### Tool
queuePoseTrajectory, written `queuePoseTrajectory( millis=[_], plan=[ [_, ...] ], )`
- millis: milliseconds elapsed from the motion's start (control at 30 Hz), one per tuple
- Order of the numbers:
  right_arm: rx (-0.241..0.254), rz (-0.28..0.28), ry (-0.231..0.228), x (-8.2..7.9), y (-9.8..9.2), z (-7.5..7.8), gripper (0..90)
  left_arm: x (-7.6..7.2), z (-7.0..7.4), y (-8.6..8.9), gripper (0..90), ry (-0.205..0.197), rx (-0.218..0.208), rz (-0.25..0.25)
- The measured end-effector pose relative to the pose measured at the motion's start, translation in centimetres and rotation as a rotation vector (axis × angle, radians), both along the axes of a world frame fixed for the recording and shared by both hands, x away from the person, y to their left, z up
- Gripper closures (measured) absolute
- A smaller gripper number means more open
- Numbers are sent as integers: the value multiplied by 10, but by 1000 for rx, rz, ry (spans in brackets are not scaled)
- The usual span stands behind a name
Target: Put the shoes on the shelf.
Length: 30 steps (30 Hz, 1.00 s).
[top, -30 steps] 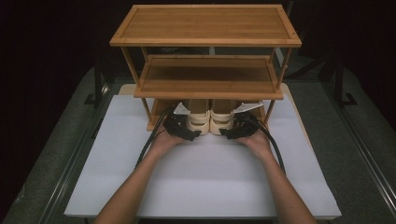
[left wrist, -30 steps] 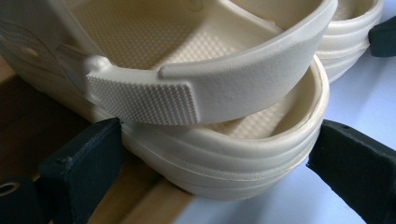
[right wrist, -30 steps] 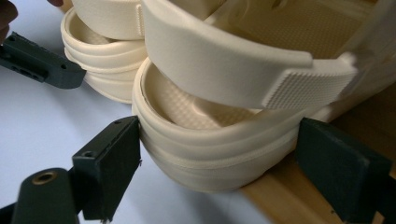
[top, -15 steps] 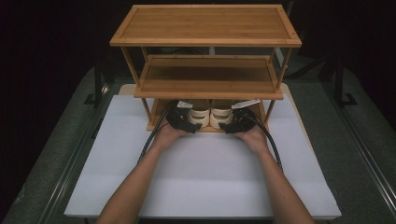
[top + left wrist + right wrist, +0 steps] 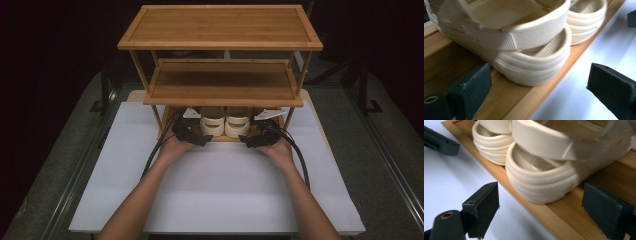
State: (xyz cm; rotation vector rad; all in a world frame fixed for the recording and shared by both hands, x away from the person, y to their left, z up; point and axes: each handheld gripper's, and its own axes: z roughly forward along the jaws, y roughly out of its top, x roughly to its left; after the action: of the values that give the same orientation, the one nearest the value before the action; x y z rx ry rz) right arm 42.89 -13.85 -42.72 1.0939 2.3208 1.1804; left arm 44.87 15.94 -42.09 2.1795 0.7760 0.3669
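High view: a wooden rack [image 5: 220,85] with three shelves stands at the 12 o'clock end of a white board [image 5: 215,190]. A pair of cream sandals sits on the bottom shelf, heels facing 6 o'clock, the left sandal [image 5: 212,125] touching or just beside the right sandal [image 5: 236,125]. The left gripper [image 5: 202,140] sits at 9 o'clock of the pair, the right gripper [image 5: 246,140] at 3 o'clock, both at the shelf's front edge, hands behind them. Black cables [image 5: 157,150] trail back toward 6 o'clock. Jaw gap cannot be read from this height.

Left gripper view: jaws stand wide apart, nothing pressed between them. The heel of the left sandal [image 5: 524,50] sits in the gap beyond them, not touched by either pad. One pad lies over the wooden shelf [image 5: 506,100] at 8 o'clock, the other over the white board [image 5: 584,75] at 4 o'clock. The right sandal [image 5: 586,22] is farther off at 1 o'clock. Heel strap and ribbed sole edge show clearly here, not from above.

Right gripper view: jaws likewise spread, empty. The right sandal's [image 5: 549,175] heel is between and beyond the pads, clear of both. The left sandal [image 5: 492,145] lies at 11 o'clock; the tip of the other gripper [image 5: 439,142] is at 10 o'clock over the board. The heels overhang the shelf's front lip slightly.
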Motion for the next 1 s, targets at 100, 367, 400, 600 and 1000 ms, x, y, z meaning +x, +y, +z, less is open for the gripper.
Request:
queuePoseTrajectory(
  millis=[100,367,400,600,1000],
  plan=[
    [-4,-1,0,-9,-5,1,134,-7,3,3,49,-4,2,-15],
    [-15,-1,21,-26,-15,5,133,-28,11,16,50,-23,10,-20],
    [-12,-2,18,-32,-18,7,133,-31,12,18,50,-23,13,-22],
    [-26,-23,-14,-51,-32,14,124,-50,15,33,50,-20,10,-28],
    [-19,-66,-34,-89,-65,17,114,-88,21,69,50,-30,6,-9]
  ],
)
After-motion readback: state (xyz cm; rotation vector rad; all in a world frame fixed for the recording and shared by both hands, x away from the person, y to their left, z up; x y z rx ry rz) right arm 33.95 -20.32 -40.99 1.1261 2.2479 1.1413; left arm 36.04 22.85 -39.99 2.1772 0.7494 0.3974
